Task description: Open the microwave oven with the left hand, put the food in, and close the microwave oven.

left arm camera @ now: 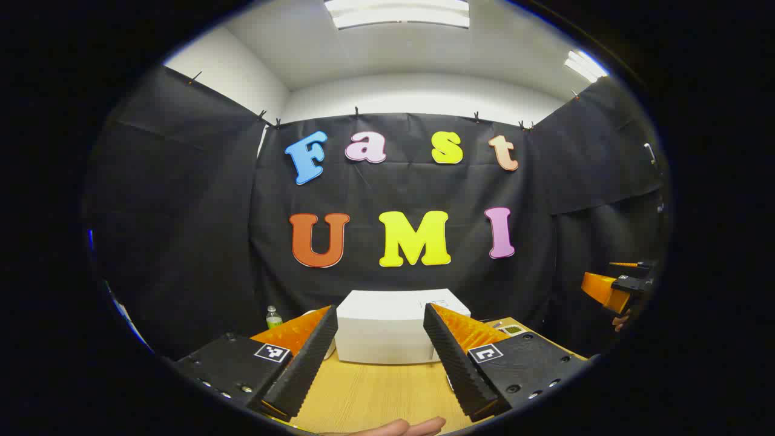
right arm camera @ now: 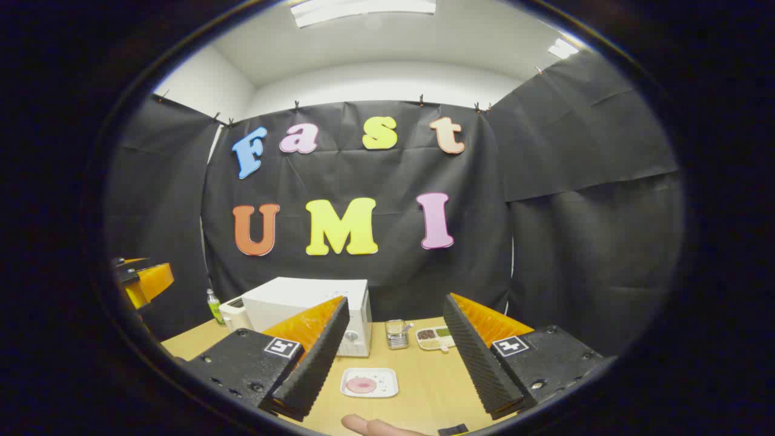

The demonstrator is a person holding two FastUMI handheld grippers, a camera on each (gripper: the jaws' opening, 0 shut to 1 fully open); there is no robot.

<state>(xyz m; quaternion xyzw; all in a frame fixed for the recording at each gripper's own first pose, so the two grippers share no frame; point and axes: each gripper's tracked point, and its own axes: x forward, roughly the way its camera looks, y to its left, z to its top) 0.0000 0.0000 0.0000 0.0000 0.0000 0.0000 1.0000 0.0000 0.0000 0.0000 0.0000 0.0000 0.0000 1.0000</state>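
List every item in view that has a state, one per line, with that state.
Microwave oven: door shut, upright on the table.
Food plate: on the table in front of the microwave oven, not held, pink food on it.
Left gripper: open, holding nothing.
Right gripper: open, holding nothing, above the plate.
Green bottle: upright, cap on.
Sectioned dish: flat on the table, filled.

The microwave [right arm camera: 309,315] front is partly hidden behind the right gripper's [right arm camera: 393,357] jaws.

Left gripper [left arm camera: 378,357]: jaws wide apart, holding nothing, pointing toward 12 o'clock.
Right gripper [right arm camera: 393,363]: jaws wide apart, holding nothing.
Hand [left arm camera: 399,427]: at 6 o'clock, probably a fingertip.
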